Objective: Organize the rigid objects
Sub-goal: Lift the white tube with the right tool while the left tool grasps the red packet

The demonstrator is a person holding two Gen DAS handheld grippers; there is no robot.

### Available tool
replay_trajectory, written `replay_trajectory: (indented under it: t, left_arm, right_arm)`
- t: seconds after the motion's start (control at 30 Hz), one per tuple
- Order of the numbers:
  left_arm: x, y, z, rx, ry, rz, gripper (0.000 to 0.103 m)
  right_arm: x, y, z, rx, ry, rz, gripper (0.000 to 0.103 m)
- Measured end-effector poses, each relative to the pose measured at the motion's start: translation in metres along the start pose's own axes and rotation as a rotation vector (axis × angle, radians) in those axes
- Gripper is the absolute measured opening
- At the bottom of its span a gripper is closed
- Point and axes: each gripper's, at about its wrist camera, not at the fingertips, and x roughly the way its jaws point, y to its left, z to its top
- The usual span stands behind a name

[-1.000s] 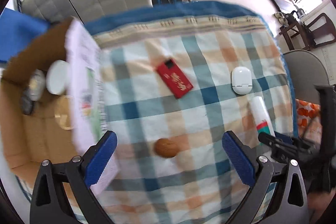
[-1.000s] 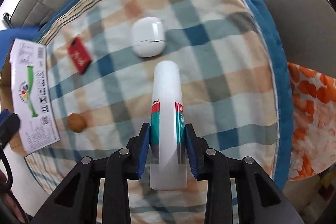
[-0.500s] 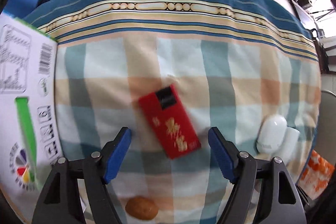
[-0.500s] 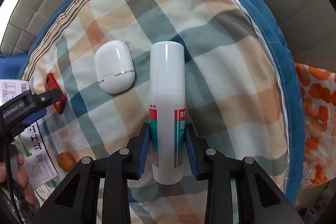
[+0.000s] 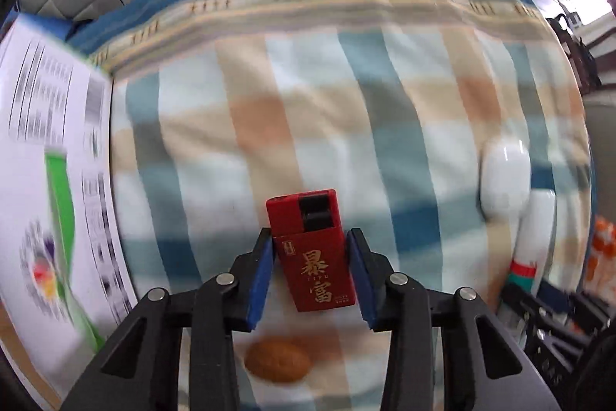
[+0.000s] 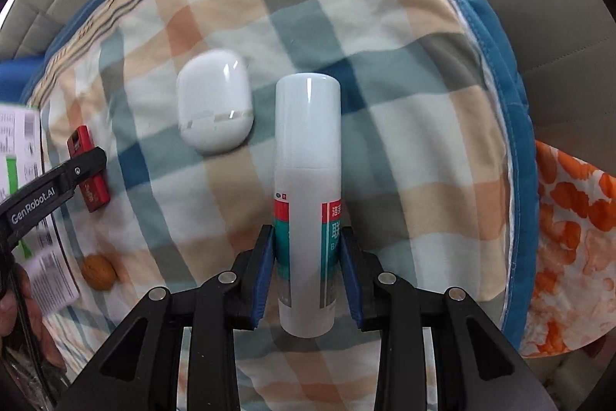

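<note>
The left gripper (image 5: pixel 311 268) points down at the checked blanket (image 5: pixel 346 126); its jaws have just been closing and the blue pads now sit against both long sides of the red lighter (image 5: pixel 313 257), which lies flat on the cloth w/ gold characters facing up and its black top end pointing away from the camera. From the right wrist view the same lighter (image 6: pixel 90 176) is at the left edge of the blanket, partly behind the black finger of the left gripper (image 6: pixel 73 176). The right gripper (image 6: pixel 308 264) is closed on the lower, labelled part of the white spray bottle (image 6: pixel 308 180); the bottle lies lengthwise btw. the pads, cap end pointing away. Just beside the bottle's cap, on its left, rests the white oval case (image 6: pixel 215 106), not touching the bottle as far as I can tell. A walnut (image 5: pixel 278 361) lies on the cloth just below the lighter, near the left gripper's fingers, apart from it. At the left side is the white printed flap of a cardboard box (image 5: pixel 42 180), blurred. Part of a hand (image 6: pixel 15 299) shows at the left border.
</note>
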Motion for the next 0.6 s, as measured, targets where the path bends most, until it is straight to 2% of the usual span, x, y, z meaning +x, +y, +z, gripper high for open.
replay_trajectory:
  t: [0.13, 0.3, 0.47, 0.6]
  left_arm:
    - [-0.005, -0.013, -0.040, 0.066, 0.004, 0.008, 0.034]
    - [-0.004, -0.030, -0.066, 0.089, 0.015, -0.002, 0.032]
    - [0.018, -0.036, -0.060, 0.080, 0.064, 0.011, 0.032]
    - [0.022, -0.051, -0.053, 0.082, 0.059, 0.026, 0.032]
  right_arm:
    - [0.007, 0.007, -0.025, -0.089, 0.041, -0.014, 0.036]
    - [0.017, 0.007, -0.051, -0.148, 0.095, -0.009, 0.036]
    - [0.024, 0.013, -0.046, -0.128, 0.101, -0.021, 0.036]
    - [0.031, 0.015, -0.023, -0.112, 0.113, -0.028, 0.036]
